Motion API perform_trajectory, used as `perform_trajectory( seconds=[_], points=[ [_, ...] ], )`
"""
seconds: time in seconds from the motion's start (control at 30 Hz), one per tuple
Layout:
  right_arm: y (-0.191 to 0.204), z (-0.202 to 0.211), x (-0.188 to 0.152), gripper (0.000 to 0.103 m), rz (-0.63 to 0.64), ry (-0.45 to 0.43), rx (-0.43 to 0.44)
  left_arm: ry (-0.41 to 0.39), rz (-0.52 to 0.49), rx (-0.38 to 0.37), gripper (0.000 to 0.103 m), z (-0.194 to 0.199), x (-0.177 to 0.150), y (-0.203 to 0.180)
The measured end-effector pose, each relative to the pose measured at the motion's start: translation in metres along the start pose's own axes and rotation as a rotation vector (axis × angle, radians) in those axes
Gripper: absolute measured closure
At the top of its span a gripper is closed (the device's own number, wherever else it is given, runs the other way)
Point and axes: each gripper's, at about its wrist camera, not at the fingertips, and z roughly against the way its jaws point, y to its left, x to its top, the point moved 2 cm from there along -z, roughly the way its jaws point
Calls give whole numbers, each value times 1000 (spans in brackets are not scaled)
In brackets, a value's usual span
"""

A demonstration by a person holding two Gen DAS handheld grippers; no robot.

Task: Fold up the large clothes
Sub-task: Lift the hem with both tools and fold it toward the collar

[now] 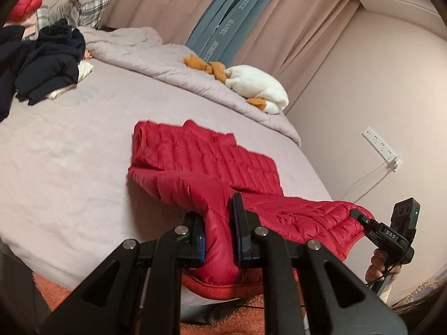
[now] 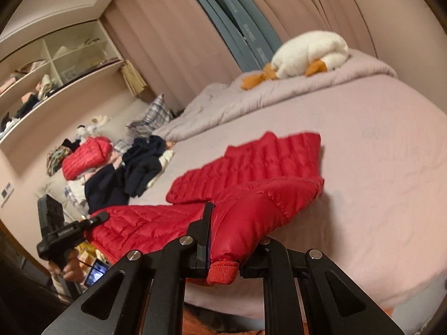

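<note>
A red quilted down jacket (image 1: 212, 162) lies spread on the lilac bed (image 1: 69, 145) near its front edge; it also shows in the right wrist view (image 2: 251, 173). My left gripper (image 1: 219, 223) is shut on a fold of the jacket at its near hem. My right gripper (image 2: 223, 248) is shut on a sleeve, whose ribbed red cuff (image 2: 223, 272) hangs out toward the camera. The right gripper also shows in the left wrist view (image 1: 360, 217), pinching the jacket's far right corner. The left gripper shows in the right wrist view (image 2: 95, 220) at the jacket's left end.
A pile of dark navy clothes (image 1: 47, 64) and a second red jacket (image 2: 86, 156) lie at the bed's head end. A white plush duck (image 1: 257, 86) rests on the folded duvet (image 1: 156, 55). Curtains, wall shelves (image 2: 56, 64) and a wall power strip (image 1: 381, 146) surround the bed.
</note>
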Motion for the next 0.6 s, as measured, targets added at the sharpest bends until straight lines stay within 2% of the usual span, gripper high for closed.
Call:
perform_trajectory(
  seconds=[0.3, 0.6],
  points=[
    [20, 25, 5, 88, 56, -89, 18, -56, -72, 25, 88, 27, 17, -16],
    [11, 14, 8, 88, 35, -99, 7, -20, -91, 61, 88, 16, 20, -12]
  ],
)
